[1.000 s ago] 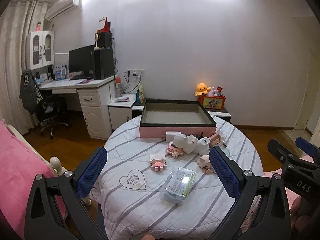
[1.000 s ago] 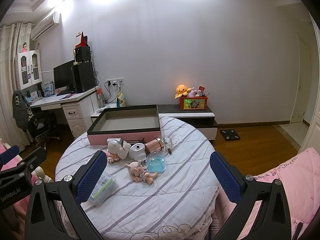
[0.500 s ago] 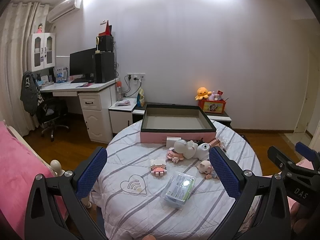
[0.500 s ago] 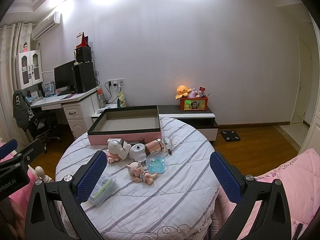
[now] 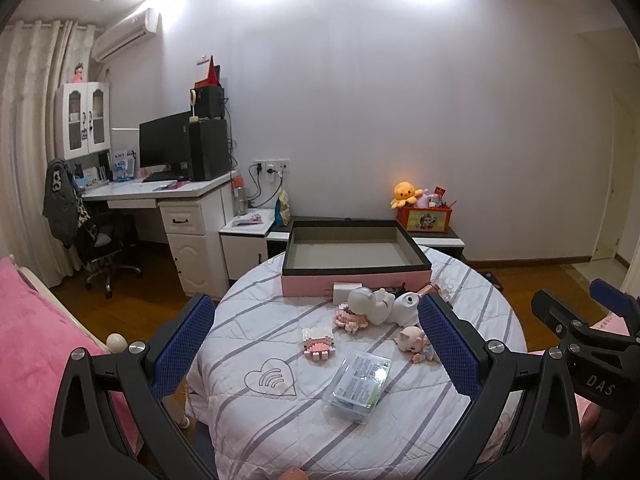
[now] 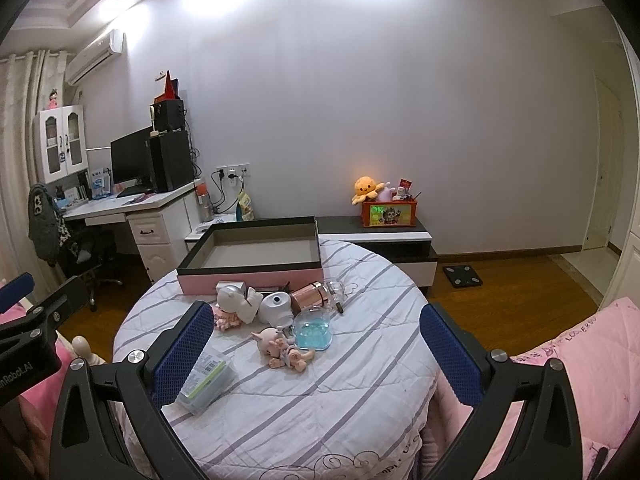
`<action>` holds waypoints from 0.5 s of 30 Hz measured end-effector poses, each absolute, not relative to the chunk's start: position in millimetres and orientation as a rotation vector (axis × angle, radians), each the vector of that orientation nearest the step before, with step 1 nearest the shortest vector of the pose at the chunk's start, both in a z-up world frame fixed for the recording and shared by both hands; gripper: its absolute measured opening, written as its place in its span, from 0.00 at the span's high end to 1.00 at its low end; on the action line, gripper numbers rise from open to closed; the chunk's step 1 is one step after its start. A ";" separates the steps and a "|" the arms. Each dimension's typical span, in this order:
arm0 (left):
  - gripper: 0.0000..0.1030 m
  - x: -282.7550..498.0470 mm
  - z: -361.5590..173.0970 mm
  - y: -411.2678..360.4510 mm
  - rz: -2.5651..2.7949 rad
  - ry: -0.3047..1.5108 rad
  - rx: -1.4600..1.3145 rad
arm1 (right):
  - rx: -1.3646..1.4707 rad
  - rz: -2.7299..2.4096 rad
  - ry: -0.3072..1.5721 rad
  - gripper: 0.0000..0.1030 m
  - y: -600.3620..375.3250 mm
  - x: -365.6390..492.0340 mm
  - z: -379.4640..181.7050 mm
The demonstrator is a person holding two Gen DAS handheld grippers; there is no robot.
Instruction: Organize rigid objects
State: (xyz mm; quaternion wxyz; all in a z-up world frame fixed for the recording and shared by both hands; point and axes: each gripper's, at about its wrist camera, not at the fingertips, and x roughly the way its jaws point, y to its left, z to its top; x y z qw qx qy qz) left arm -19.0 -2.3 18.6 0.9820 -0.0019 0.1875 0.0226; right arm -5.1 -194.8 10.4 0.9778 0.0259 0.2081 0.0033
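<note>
Pink-sided box (image 5: 356,284) with a dark rim sits empty at the far edge of the round striped worktop (image 5: 280,420). Near it lie the toys: a white figure (image 5: 366,304), a block figure (image 5: 318,346), a pig doll (image 6: 282,346), a blue-filled jar (image 6: 313,330) and a clear case (image 5: 358,384). Left gripper (image 5: 320,350) and right gripper (image 6: 316,354) hover above the near edge, fingers (image 5: 184,344) spread wide, holding nothing.

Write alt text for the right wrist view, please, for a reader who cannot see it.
An open right gripper hangs above a round table with a striped cloth, holding nothing. On the table lie small toys, a clear packet, a blue-tinted container and an empty pink box at the far edge.
</note>
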 end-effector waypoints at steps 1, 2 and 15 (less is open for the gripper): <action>0.00 -18.7 18.3 -2.0 0.045 0.376 -0.006 | 0.051 0.008 0.418 0.00 -194.4 -5.2 10.3; 0.00 -18.7 18.2 -2.2 0.045 0.376 -0.006 | 0.050 0.008 0.416 0.00 -194.0 -5.2 10.1; 0.00 -11.0 10.0 -2.7 0.047 0.420 -0.016 | 0.046 0.015 0.447 0.00 -190.4 2.4 0.9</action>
